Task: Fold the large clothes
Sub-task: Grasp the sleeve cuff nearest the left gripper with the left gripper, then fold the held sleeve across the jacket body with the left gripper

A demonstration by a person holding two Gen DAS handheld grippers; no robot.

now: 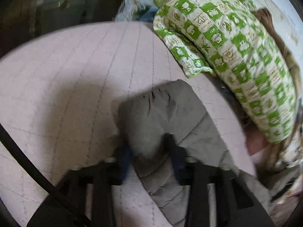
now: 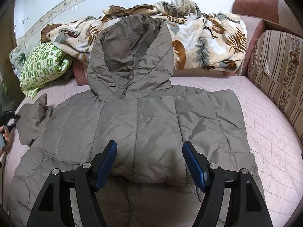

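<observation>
Now my left gripper [image 1: 149,151] has its jaws closed on the cuff of the sleeve [image 1: 164,117] near the left edge of the bed [image 1: 66,71]. My right gripper [image 2: 149,162] hovers over the jacket [image 2: 151,123], jaws wide and empty. I judge the sleeve fold is starting; next, carry the cuff across the body.

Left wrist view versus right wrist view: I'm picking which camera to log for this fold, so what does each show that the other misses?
Only the left wrist view shows the left gripper closed on the jacket's grey sleeve. Only the right wrist view shows the whole jacket with its hood, the open right gripper above it, the leaf-print blanket and the striped cushion. Both show the pink quilted cover and the green checked bundle.
</observation>
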